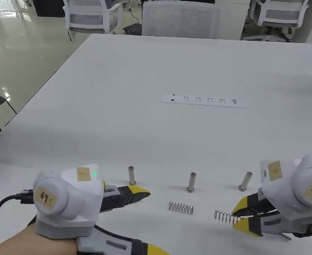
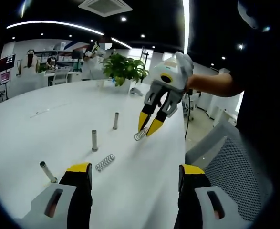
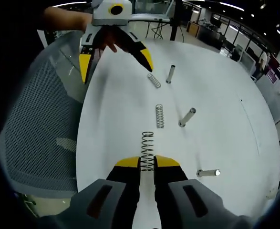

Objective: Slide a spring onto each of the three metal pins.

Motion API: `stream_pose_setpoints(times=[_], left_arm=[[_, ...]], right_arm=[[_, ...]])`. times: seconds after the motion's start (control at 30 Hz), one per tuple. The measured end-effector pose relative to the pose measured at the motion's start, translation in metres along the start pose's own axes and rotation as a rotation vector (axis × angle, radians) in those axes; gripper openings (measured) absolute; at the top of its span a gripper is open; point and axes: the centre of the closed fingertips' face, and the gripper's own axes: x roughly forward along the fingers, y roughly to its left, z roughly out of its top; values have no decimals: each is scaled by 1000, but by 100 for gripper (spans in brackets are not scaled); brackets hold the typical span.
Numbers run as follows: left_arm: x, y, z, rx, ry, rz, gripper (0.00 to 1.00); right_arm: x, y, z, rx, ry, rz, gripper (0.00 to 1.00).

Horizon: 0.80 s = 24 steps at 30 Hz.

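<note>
Three short silver metal pins stand upright in one row on the white tabletop (image 1: 145, 117), and we take the middle pin (image 1: 192, 181) as the reference for all places. In the head view the left pin (image 1: 132, 174) stands well to its left and the right pin (image 1: 245, 180) well to its right. The three pins are bare.

A small steel coil spring, the loose spring (image 1: 181, 207), lies flat on the tabletop just in front of the middle pin, a little to the left of it.

The right gripper (image 1: 242, 217) is in front of the middle pin and to its right. Its yellow-tipped fingers (image 3: 128, 163) are clamped on one end of a second coil spring, the held spring (image 3: 147, 145). The rest of this spring sticks out free beyond the tips. We cannot tell if its free end touches the tabletop.

The left gripper (image 1: 149, 220) is in front of the middle pin and to its left. Its fingers are wide apart with nothing between them, and one yellow tip is near the left pin.

In the right gripper view we also see a third spring (image 3: 154, 80). It lies on the tabletop beyond the middle pin, just beside the left pin and close to one finger of the left gripper.

A white power strip (image 1: 204, 100) lies well behind the middle pin.
</note>
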Motion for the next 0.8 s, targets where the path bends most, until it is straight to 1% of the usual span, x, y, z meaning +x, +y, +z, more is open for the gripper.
stream_pose_setpoints(times=[0.03,0.13,0.23,0.37,0.43,0.57,0.8], left_arm=[[4,0,1,7,4,-4,66],[13,0,3,27,6,-10,62],[20,-2,8,36,-3,-23,59],[30,-6,8,58,0,-36,54],[34,-7,8,63,-3,-39,51],[40,-8,8,64,-9,-47,45],[49,-13,13,71,-31,-65,36]], right_arm=[[0,1,3,-14,-7,0,8],[0,4,9,-24,-14,3,8],[-1,7,17,-34,-29,9,8],[0,12,24,-49,-38,20,8],[0,14,27,-68,-41,19,8],[-1,16,31,-83,-48,23,8],[-2,18,36,-114,-55,30,8]])
